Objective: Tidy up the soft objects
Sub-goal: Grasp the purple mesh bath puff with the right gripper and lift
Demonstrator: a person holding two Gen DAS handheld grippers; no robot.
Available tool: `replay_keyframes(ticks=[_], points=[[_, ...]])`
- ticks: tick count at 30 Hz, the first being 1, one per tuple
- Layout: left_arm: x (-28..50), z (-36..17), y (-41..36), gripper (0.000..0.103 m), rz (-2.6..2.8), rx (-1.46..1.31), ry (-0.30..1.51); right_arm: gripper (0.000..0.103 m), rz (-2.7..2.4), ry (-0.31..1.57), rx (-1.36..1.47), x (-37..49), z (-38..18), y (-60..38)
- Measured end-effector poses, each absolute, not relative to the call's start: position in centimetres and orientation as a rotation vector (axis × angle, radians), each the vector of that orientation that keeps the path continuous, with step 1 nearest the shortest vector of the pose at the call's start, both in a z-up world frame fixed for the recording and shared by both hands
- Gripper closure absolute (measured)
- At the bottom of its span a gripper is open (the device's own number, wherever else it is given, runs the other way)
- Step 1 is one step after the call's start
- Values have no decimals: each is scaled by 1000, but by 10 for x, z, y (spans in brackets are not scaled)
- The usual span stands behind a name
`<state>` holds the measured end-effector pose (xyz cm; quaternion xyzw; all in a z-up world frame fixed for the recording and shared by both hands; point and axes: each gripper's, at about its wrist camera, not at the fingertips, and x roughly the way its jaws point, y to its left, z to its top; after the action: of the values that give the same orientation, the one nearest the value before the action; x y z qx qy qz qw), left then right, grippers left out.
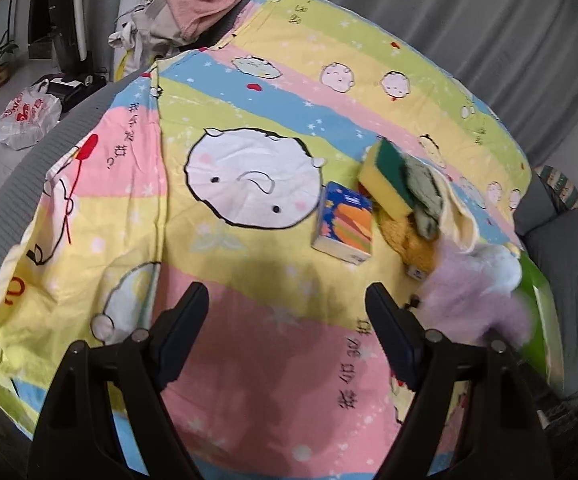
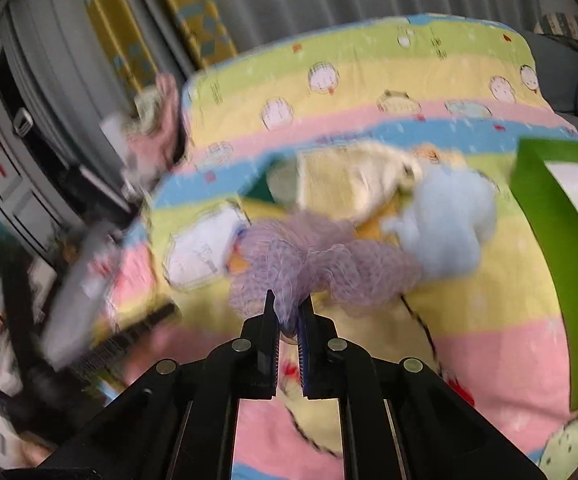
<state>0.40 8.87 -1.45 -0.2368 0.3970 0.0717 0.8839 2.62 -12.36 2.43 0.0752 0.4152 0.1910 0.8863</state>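
On a bed spread with a striped cartoon sheet, a tidy-up of soft items is under way. At the far left of the left wrist view, a plastic bag lies on the floor and a heap of clothes sits at the head of the bed, apart from the sorting. The left gripper hangs over bare sheet with its jaws spread wide and nothing between them, apparently kept free for the next pick. Further right, a tissue pack lies flat just beside a yellow sponge with a green scouring face, which leans against a grey-green cloth and a cream cloth on top of a yellow fluffy cloth; the items are bunched together as an unsorted pile.

In the right wrist view, the right gripper has its jaws nearly together, pinching a fold of the purple mesh bath puff, gripped by its gathered netting because the loose ball offers no firmer edge. The blurred picture suggests quick travel. A pale blue fluffy item lies just beyond the puff. At the right edge stands a green box with a white interior, probably the container for the sorted goods, so the puff looks bound that way.
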Motion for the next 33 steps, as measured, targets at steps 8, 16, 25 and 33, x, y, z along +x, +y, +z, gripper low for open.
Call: replay_keyframes(ticks=[8,16,25,33], points=[[-3,-17,68,25,115,-445,849,80,363,1036,100,18,-23,-131],[0,-25,60,25,52,-455,883,26,376,1021,170,16,-2,-163],[9,-32,18,28,-143,-469,929,26,379,1108,361,70,-1,-188],[27,-52,-16,35,-186,-394,999,32,372,1126,286,86,-21,-171]])
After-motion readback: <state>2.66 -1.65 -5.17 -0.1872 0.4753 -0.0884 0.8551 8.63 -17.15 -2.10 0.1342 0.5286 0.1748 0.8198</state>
